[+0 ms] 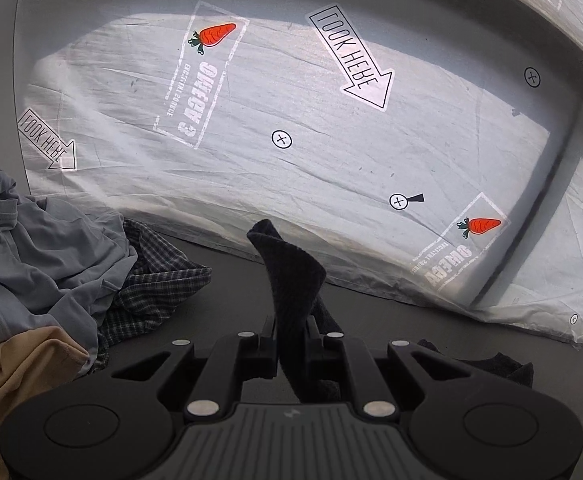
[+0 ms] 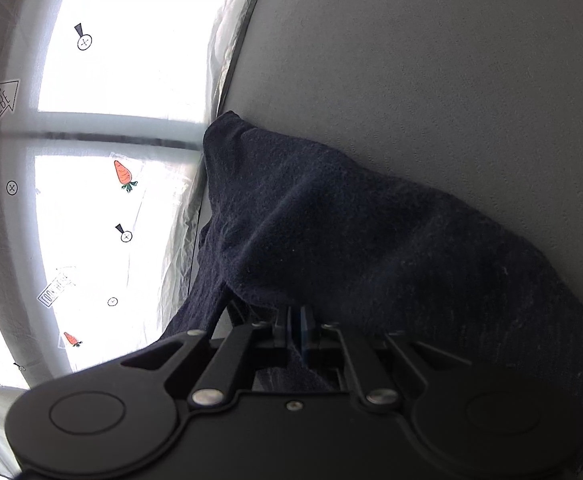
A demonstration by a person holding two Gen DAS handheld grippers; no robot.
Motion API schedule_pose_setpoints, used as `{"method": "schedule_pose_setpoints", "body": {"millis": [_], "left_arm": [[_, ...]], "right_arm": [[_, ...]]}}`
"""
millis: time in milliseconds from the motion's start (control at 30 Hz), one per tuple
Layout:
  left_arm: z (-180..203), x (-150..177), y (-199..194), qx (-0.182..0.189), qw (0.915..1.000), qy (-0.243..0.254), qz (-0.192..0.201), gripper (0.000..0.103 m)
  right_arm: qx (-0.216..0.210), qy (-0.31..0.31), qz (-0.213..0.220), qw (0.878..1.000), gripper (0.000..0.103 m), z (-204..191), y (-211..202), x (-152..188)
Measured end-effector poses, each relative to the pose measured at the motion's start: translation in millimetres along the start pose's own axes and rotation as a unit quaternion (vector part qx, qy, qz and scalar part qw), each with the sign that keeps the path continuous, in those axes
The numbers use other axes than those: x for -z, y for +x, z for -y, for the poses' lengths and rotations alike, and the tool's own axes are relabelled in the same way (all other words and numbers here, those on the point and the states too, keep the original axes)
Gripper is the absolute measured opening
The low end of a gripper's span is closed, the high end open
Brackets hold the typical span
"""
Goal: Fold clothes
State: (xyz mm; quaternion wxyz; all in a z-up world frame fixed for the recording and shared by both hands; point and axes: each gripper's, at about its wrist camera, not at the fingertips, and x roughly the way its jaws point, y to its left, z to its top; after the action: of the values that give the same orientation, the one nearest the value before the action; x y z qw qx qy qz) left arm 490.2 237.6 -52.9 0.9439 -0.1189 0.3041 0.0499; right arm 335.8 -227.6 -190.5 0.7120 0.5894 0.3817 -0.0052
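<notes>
Both the left tongs (image 1: 291,344) and right tongs (image 2: 301,334) are gripping the dark knit garment (image 2: 371,232), which is draping onto the grey surface (image 2: 431,60) beside the printed plastic sheet (image 1: 311,152).

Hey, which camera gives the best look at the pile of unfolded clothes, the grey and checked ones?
The left wrist view. It shows the pile of unfolded clothes at the left edge: a grey-blue garment over a checked shirt, with a tan piece in front. The right wrist view shows none of it, only the dark garment and the table.
</notes>
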Motion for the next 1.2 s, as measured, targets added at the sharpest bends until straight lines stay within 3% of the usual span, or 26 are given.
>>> {"method": "schedule_pose_setpoints", "body": {"millis": [433, 533, 733, 833, 967, 1133, 1200], "left_arm": [[24.8, 22.3, -24.0, -0.004, 0.9992, 0.038, -0.011, 0.013], [38.2, 26.4, -37.2, -0.001, 0.9984, 0.057, -0.005, 0.013], [62.3, 39.0, -66.9, 0.000, 0.9962, 0.086, 0.010, 0.013], [72.2, 45.4, -79.0, 0.001, 0.9952, 0.097, 0.016, 0.013], [86.0, 56.3, -95.7, 0.006, 0.9945, 0.102, 0.025, 0.013], [105.0, 79.6, -114.6, 0.025, 0.9917, 0.125, 0.022, 0.013], [113.8, 92.4, -120.7, 0.035, 0.9898, 0.137, 0.016, 0.013]], "right_arm": [[0.031, -0.012, -0.016, 0.999, 0.009, 0.6, 6.4, 2.7], [0.007, 0.019, -0.019, 1.000, 0.009, 6.6, 3.1, 0.2], [-0.083, 0.091, 0.003, 0.992, 0.009, 32.4, -34.4, -5.6], [-0.099, 0.113, 0.017, 0.988, 0.009, 45.7, -53.7, -9.7], [-0.076, 0.136, 0.008, 0.988, 0.009, 64.4, -63.5, -9.3], [-0.001, 0.163, -0.052, 0.985, 0.008, 98.1, -57.5, 1.5], [0.001, 0.178, -0.066, 0.982, 0.006, 107.4, -56.1, 4.1]]}}
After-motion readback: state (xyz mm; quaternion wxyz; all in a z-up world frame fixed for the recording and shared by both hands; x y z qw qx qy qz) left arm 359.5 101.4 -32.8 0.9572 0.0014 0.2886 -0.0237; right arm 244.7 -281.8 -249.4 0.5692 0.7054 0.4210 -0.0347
